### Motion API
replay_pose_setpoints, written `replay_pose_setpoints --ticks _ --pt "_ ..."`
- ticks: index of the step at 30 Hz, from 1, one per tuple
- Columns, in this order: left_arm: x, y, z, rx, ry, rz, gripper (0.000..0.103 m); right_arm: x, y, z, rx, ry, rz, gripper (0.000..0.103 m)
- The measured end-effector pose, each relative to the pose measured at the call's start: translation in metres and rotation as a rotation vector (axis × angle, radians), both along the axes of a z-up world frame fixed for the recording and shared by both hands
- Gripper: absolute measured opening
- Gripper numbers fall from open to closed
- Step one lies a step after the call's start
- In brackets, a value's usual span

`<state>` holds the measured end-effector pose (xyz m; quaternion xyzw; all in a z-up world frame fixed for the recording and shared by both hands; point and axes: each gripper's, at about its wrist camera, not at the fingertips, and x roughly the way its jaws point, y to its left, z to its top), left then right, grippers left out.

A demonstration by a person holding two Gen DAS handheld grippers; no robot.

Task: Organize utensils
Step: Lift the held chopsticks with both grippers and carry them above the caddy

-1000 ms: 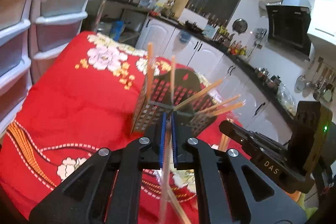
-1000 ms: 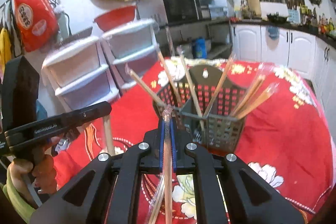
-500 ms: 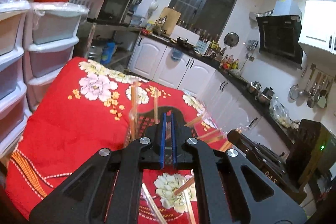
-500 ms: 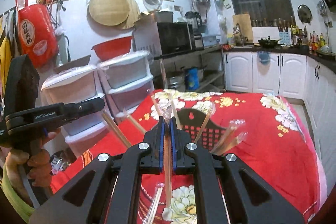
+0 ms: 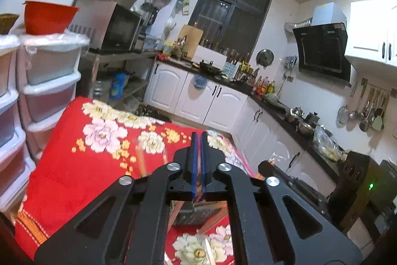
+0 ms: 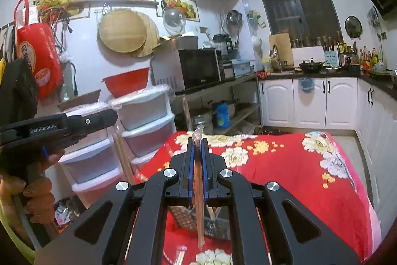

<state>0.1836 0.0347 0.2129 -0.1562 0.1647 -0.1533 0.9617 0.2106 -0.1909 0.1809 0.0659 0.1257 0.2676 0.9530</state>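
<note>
Through my left wrist view, the left claw [image 5: 197, 160] hangs above a counter draped in a red floral cloth [image 5: 74, 165], its blue pads nearly together with only a thin slit between them, and I see nothing held there. Below the claw's frame I can make out the dark mesh utensil basket [image 5: 191, 214] with chopsticks [image 5: 141, 163] leaning out of it, some blurred; more wrapped sticks lie on the cloth near the bottom edge. White plastic drawers [image 5: 47, 91] stand just beside the counter on the left, with a red basin [image 5: 47, 19] on top. At the lower right, the other handheld unit shows with a green light. Over on my right wrist view, the right claw [image 6: 197, 160] is closed narrowly on a pair of wrapped chopsticks [image 6: 198, 190], which run upright between the pads, the plastic tip poking above the fingertips and the lower end hanging toward the utensil basket [image 6: 186, 217] underneath. That basket sits on the red cloth directly beneath the claw, mostly hidden by the frame. At the left edge a hand [image 6: 37, 193] holds the left gripper body, well apart from the basket.
</note>
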Motion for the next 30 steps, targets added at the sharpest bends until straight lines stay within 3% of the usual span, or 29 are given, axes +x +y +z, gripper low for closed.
replay_pose_setpoints --ticks 6,10,21,25,30 --pt "0.015 -0.006 0.020 0.014 -0.040 0.014 0.000 0.014 -0.001 0.013 0.030 -0.037 -0.016 0.006" --pt "0.024 -0.012 0.016 0.048 -0.030 0.015 0.000 0.023 -0.001 0.016 0.040 -0.038 -0.022 0.006" --pt "0.043 -0.037 -0.076 0.160 0.172 -0.102 0.000 0.042 -0.011 0.014 0.052 -0.032 -0.080 0.006" --pt "0.040 -0.046 -0.114 0.205 0.239 -0.150 0.007 0.050 -0.014 0.014 0.061 -0.026 -0.094 0.006" --pt "0.043 -0.050 -0.153 0.233 0.324 -0.180 0.007 0.063 -0.015 0.009 0.055 -0.019 -0.120 0.006"
